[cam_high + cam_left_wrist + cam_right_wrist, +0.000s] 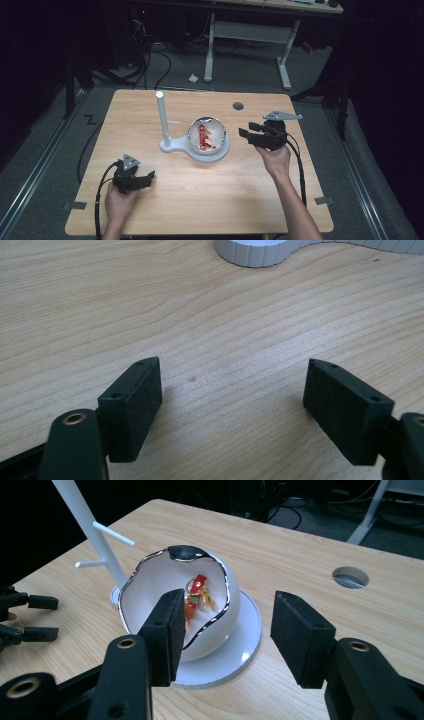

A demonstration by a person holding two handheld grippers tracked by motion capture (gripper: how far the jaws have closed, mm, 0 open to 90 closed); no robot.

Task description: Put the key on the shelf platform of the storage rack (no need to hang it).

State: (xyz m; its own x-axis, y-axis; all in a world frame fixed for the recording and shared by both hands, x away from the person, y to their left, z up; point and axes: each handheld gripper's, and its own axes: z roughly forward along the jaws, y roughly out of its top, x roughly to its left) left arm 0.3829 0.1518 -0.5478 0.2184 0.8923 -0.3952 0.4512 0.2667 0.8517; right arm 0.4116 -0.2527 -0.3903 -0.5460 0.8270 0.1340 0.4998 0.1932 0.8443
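The right gripper (248, 134) sits right of centre in the high view, its 2 jaws apart with nothing between them, aimed at the bowl (206, 133). The bowl stands at centre on a white stand (172, 145) with a tall post. Small red and orange trinkets (198, 596) lie inside it. The left gripper (146, 177), lower left, rests with jaws apart over the table (210, 330).
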